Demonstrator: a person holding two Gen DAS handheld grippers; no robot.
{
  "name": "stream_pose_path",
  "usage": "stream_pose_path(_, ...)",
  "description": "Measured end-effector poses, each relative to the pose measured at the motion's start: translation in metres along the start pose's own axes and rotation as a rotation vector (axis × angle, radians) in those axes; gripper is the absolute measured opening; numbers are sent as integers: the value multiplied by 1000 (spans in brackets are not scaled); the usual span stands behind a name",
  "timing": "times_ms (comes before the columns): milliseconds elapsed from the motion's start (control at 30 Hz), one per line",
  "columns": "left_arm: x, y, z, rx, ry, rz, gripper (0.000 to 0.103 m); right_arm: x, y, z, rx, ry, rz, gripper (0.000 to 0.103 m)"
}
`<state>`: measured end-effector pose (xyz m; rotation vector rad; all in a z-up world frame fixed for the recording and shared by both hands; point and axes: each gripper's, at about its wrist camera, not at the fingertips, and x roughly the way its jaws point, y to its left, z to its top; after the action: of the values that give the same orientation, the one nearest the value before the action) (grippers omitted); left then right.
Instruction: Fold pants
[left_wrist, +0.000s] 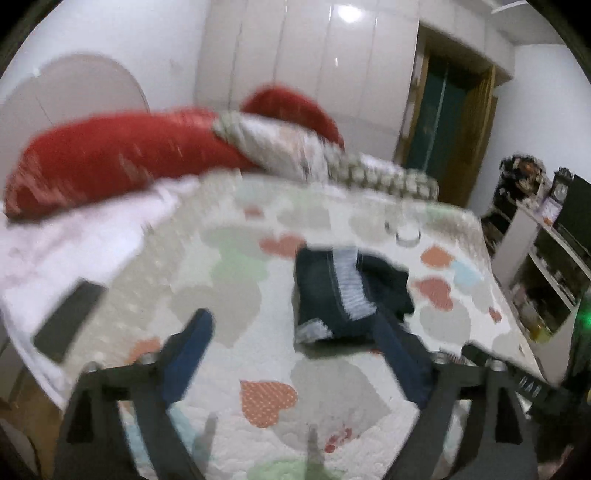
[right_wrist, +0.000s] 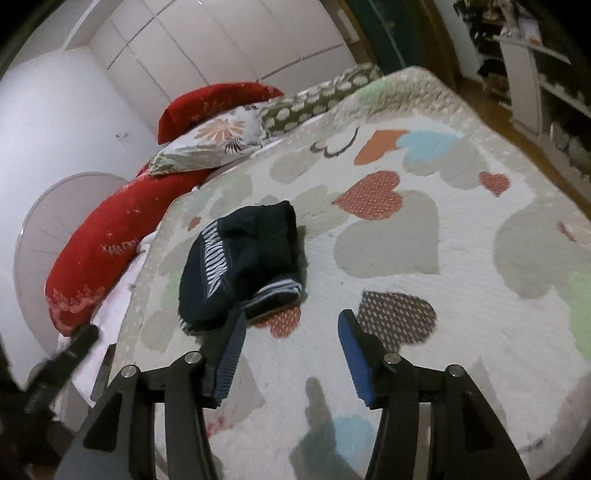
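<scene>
Dark navy pants with a white striped band (left_wrist: 340, 291) lie folded into a small bundle on the heart-patterned quilt (left_wrist: 236, 295). My left gripper (left_wrist: 291, 325) is open above the quilt, its right finger just in front of the bundle's near edge. In the right wrist view the same pants (right_wrist: 243, 258) lie ahead and to the left. My right gripper (right_wrist: 291, 325) is open and empty, its left finger at the bundle's near edge. Neither gripper holds the cloth.
Red pillows (right_wrist: 107, 243) and a floral pillow (right_wrist: 214, 144) lie at the head of the bed. A dark flat object (left_wrist: 66, 317) rests near the bed's left edge. A white shelf unit (left_wrist: 546, 266) stands right of the bed, white wardrobes (left_wrist: 306, 59) behind.
</scene>
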<state>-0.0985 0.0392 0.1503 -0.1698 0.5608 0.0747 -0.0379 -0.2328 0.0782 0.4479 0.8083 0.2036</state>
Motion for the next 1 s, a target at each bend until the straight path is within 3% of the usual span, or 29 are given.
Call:
stream_pose_path(33,-11,-1,1,1,-39,3,102,-7,1,-4,0,-7,-6,60)
stream_pose_path(133,-42,-7,5,10,-159,5,103,-18,8,-14,-33,-11,-16,62)
stream_pose_path(233,-52,-13,8,35,-193,-16,103,-20,18,-22,-99,-16,-57,64)
stream_pose_path(367,-45,-21,5,89,-109,-35,103,-17,25,-33,-145,6,-79,65)
stream_pose_path(600,-12,-17,-19,72,67,-30,103,-2,24,-47,-180,55,-127,67)
stream_pose_path(1000,34,-12,-55,81,239,-26,103,26,13,-59,-219,89,-220,70)
